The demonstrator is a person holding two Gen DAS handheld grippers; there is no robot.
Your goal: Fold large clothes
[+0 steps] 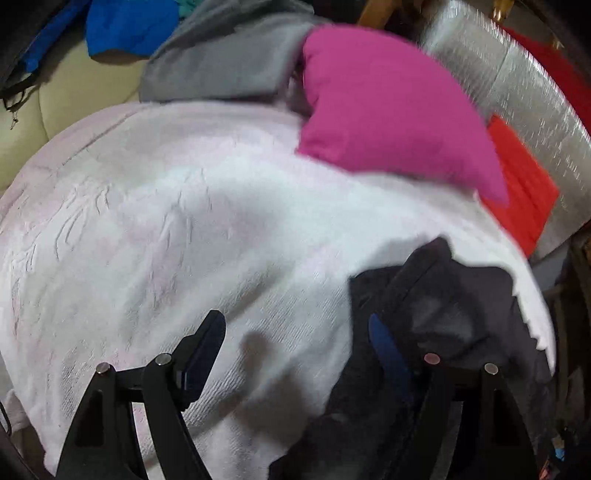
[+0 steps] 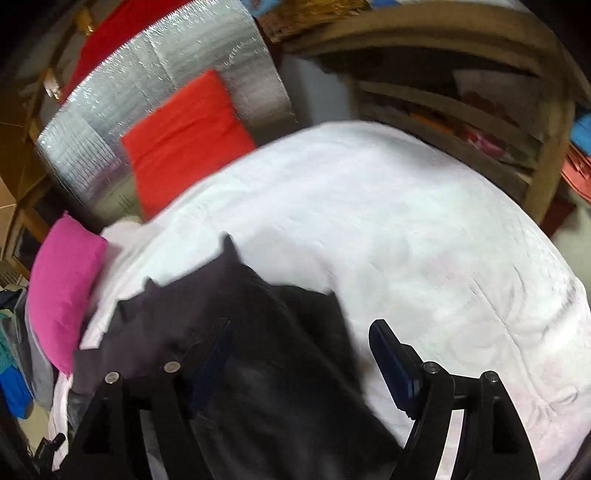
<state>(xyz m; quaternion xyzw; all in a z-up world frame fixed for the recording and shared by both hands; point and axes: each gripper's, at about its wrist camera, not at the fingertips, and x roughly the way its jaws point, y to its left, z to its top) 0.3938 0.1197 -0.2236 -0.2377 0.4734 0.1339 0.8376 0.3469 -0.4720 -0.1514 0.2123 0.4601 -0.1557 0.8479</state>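
Note:
A dark grey garment [image 1: 443, 295] lies crumpled on a white textured blanket [image 1: 184, 221] that covers the work surface. In the left wrist view my left gripper [image 1: 295, 332] stands open over the blanket, its right finger [image 1: 384, 343] at the garment's left edge, with only white cloth between the jaws. In the right wrist view the dark garment [image 2: 258, 314] spreads under and between the jaws of my right gripper [image 2: 301, 341], which is open. Its left finger [image 2: 216, 343] is over the dark cloth, its right finger [image 2: 388, 354] over the blanket [image 2: 406, 221]. The pads press on nothing.
A pink cushion [image 1: 388, 110] and a red cushion [image 1: 524, 184] sit at the blanket's far edge beside a silver foil mat [image 1: 517, 74]. Grey cloth [image 1: 221, 66] and blue cloth [image 1: 129, 26] lie on a beige sofa [image 1: 74, 96]. A wooden shelf [image 2: 480, 110] stands beyond the blanket.

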